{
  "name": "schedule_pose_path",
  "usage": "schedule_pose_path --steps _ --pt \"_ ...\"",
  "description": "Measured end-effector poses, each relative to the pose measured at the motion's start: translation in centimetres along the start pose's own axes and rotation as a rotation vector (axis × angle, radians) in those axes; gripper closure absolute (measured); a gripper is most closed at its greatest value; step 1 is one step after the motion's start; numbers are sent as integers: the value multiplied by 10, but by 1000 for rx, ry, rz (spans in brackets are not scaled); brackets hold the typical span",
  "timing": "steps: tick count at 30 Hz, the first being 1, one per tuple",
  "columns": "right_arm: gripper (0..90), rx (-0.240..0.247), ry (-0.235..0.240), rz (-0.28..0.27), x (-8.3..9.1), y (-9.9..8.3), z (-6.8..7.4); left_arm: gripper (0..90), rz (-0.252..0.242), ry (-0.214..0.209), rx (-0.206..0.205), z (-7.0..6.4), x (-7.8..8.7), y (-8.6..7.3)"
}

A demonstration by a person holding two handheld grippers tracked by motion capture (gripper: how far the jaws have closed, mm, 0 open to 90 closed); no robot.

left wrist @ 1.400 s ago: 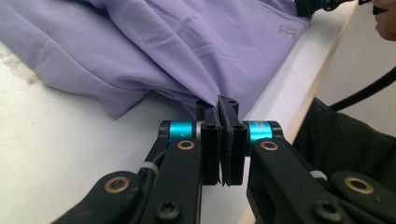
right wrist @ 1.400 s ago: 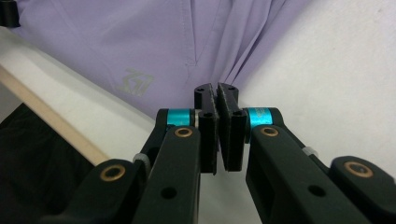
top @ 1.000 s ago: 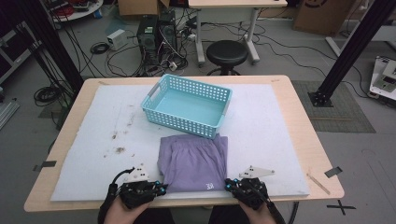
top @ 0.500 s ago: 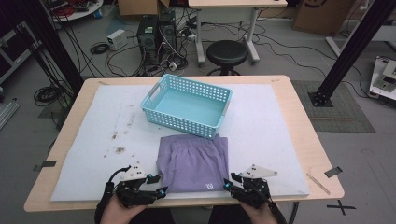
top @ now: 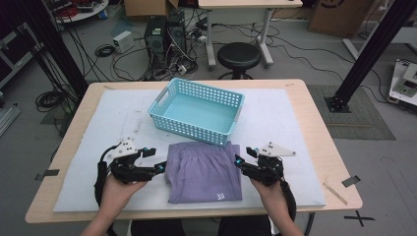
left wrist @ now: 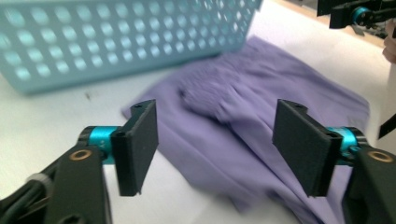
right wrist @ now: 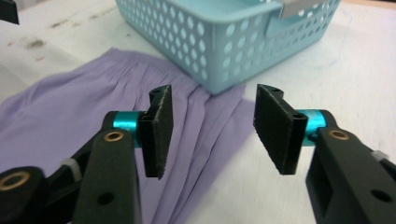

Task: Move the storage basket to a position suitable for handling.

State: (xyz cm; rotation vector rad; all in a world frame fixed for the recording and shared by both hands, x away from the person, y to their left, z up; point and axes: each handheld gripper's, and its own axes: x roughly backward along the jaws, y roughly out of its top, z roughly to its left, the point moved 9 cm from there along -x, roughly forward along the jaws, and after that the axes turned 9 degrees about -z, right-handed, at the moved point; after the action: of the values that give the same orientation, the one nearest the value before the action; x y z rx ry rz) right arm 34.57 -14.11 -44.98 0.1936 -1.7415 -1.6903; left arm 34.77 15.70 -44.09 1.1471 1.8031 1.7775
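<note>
Purple shorts [top: 205,172] flat, waistband toward basket [top: 197,110]

Small white mark printed on the purple cloth [top: 204,172], near its front right corner, too tiny to read. Round black sign on the brown box [top: 339,14] at the top right, cut off, not readable. Black X of tape [top: 360,218] stuck on the floor by the table's right corner.

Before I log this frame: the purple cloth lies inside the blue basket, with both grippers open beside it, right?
Not quite. The purple cloth lies on the table in front of the blue basket, not inside it, as the high view shows. Both the left gripper and right gripper are open beside it.
</note>
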Motion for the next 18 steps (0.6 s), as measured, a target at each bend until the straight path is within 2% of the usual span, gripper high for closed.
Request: schedule_pose_path --steps 6,12,14,18 --pt "447 18 20 6 -23 12 -11 306 -37 67 -1 27 -12 14" --pt "415 21 24 23 -45 20 -21 306 -16 105 -2 48 -22 15" --pt "408 39 26 41 -52 20 -22 306 -9 124 0 53 -23 14" --pt "386 56 25 57 -62 18 -20 306 -26 153 6 64 -23 16"
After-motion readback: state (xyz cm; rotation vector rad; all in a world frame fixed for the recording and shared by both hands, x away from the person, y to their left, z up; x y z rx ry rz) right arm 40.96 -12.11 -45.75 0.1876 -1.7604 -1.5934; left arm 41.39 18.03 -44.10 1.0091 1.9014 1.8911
